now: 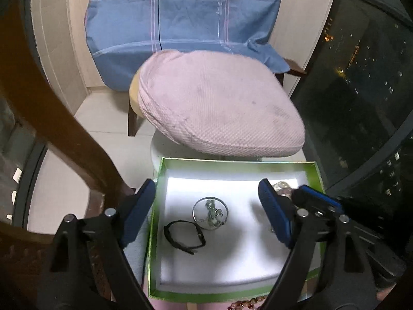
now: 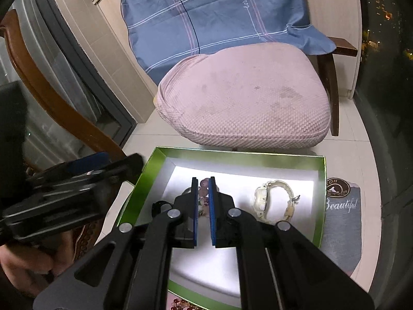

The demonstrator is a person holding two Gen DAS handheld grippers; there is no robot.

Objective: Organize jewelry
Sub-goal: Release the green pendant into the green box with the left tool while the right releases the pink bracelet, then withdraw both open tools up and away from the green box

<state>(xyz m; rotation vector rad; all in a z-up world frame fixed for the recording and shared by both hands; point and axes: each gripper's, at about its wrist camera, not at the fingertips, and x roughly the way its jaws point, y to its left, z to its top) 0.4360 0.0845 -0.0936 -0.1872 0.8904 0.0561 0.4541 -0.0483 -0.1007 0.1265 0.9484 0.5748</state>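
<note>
Right now the green box (image 2: 320, 201) with the white lining is taking in the jewelry, and several pieces already lie inside it. A pale watch (image 2: 275, 201) rests toward the right wall of the box. A silver bangle (image 1: 210, 213) with a small chain coiled inside it sits near the middle, and a black band (image 1: 184, 236) lies just beside it toward the left wall.

The right gripper (image 2: 203, 211) hangs low over the box. Its blue pads stand close together with pink beads (image 2: 204, 184) showing in the narrow gap, so it looks clamped on a beaded bracelet. I cannot tell whether that bracelet already touches the lining.

The left gripper (image 1: 207, 211) hovers above the bangle with its jaws spread wide and nothing between them.

I judge this to be the placing step for the beads. The next move calls for a gentle lowering onto a bare patch of lining, clear of the bangle, then a parting of the pads. More reddish beads (image 2: 180, 304) lie outside, touching the near wall of the box.
</note>
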